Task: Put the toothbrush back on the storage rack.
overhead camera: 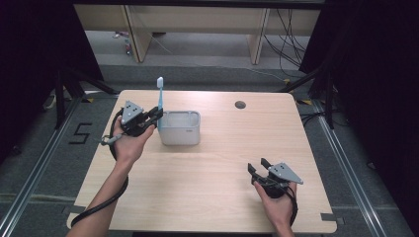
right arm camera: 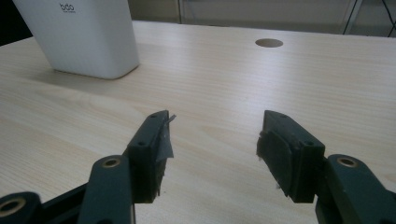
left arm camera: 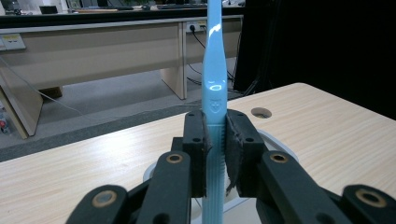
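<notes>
A light blue toothbrush [overhead camera: 159, 101] stands upright, bristle end up, at the left rim of a white holder cup [overhead camera: 181, 128]. My left gripper [overhead camera: 157, 114] is shut on its handle. In the left gripper view the toothbrush [left arm camera: 214, 79] rises between the two black pads, and the white cup rim [left arm camera: 275, 140] lies just behind and below them. My right gripper [overhead camera: 258, 166] rests low near the table's front right, open, with nothing between its fingers. In the right gripper view that gripper [right arm camera: 212, 140] faces bare wood, and the white holder [right arm camera: 81, 35] stands far off at the upper left.
The wooden table [overhead camera: 222, 163] has a round cable hole [overhead camera: 240, 104] near its back edge. Black curtains and stand legs flank both sides. Desks and cables sit on the floor beyond the table.
</notes>
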{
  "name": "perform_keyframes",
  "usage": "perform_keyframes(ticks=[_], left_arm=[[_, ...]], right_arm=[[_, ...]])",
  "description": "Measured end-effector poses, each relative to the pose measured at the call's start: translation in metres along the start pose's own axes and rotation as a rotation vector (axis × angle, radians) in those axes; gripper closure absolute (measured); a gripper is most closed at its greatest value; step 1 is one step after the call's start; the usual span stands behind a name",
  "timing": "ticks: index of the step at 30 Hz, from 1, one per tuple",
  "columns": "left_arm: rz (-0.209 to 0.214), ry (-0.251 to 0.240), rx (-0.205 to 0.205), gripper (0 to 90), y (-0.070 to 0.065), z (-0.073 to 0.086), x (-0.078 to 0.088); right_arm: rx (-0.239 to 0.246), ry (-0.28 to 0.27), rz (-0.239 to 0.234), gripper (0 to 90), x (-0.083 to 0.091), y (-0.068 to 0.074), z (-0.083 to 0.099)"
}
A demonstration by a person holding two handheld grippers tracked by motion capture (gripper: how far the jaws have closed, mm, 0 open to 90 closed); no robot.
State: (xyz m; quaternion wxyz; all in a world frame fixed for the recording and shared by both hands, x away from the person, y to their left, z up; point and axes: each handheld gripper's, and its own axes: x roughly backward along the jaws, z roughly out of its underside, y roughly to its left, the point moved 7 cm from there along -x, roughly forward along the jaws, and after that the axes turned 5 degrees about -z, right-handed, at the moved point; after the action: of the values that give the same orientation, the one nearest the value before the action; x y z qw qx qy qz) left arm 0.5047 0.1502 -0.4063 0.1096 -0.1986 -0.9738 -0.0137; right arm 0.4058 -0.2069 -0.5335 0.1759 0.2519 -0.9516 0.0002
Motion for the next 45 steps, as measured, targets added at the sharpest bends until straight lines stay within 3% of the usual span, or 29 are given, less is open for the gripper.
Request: perform_keyframes(ticks=[8, 9, 10, 23, 24, 27, 29, 30, 32, 33, 35, 38, 39, 45], left_arm=[[-0.006, -0.009, -0.004, 78.5, 0.003, -0.004, -0.006], [-0.007, -0.006, -0.008, 78.5, 0.003, -0.004, -0.006], [-0.007, -0.007, -0.008, 78.5, 0.003, -0.004, -0.007], [-0.019, -0.007, -0.002, 78.5, 0.009, -0.005, -0.016], [-0.02, -0.009, -0.002, 78.5, 0.01, -0.005, -0.017], [-0.024, -0.009, -0.002, 78.5, 0.011, -0.006, -0.019], [-0.022, -0.005, -0.005, 78.5, 0.011, -0.006, -0.021], [-0.023, -0.004, -0.006, 78.5, 0.011, -0.006, -0.021], [-0.024, -0.004, -0.007, 78.5, 0.011, -0.005, -0.023], [-0.026, -0.003, -0.008, 78.5, 0.011, -0.005, -0.023], [-0.024, 0.004, -0.012, 78.5, 0.011, -0.004, -0.025], [-0.024, 0.013, -0.008, 78.5, 0.01, -0.001, -0.029], [-0.024, 0.016, -0.008, 78.5, 0.011, 0.0, -0.03], [-0.03, 0.028, 0.001, 78.5, 0.012, 0.007, -0.034]], right_arm=[[0.0, 0.0, -0.001, 43.2, 0.0, 0.0, 0.0], [-0.021, 0.0, -0.012, 43.1, -0.001, 0.002, 0.0], [0.0, 0.0, 0.0, 43.1, 0.0, 0.0, 0.0], [-0.006, 0.002, -0.002, 43.1, 0.0, 0.0, 0.0], [-0.038, 0.004, -0.005, 43.1, 0.0, 0.003, 0.001], [-0.003, -0.002, 0.001, 43.1, 0.0, 0.0, 0.0], [-0.003, -0.002, 0.001, 43.1, 0.0, 0.0, 0.0], [-0.034, 0.004, -0.008, 43.1, 0.0, 0.003, 0.001], [-0.002, 0.001, -0.004, 43.1, 0.0, 0.0, 0.0], [-0.041, 0.005, -0.008, 43.1, 0.0, 0.003, 0.001], [-0.003, 0.003, -0.006, 43.1, 0.0, 0.0, 0.0], [0.009, 0.002, -0.002, 43.1, -0.001, 0.0, 0.001], [-0.018, 0.009, -0.007, 43.1, -0.001, 0.002, 0.002], [-0.009, 0.002, 0.0, 43.1, 0.0, 0.0, 0.0]])
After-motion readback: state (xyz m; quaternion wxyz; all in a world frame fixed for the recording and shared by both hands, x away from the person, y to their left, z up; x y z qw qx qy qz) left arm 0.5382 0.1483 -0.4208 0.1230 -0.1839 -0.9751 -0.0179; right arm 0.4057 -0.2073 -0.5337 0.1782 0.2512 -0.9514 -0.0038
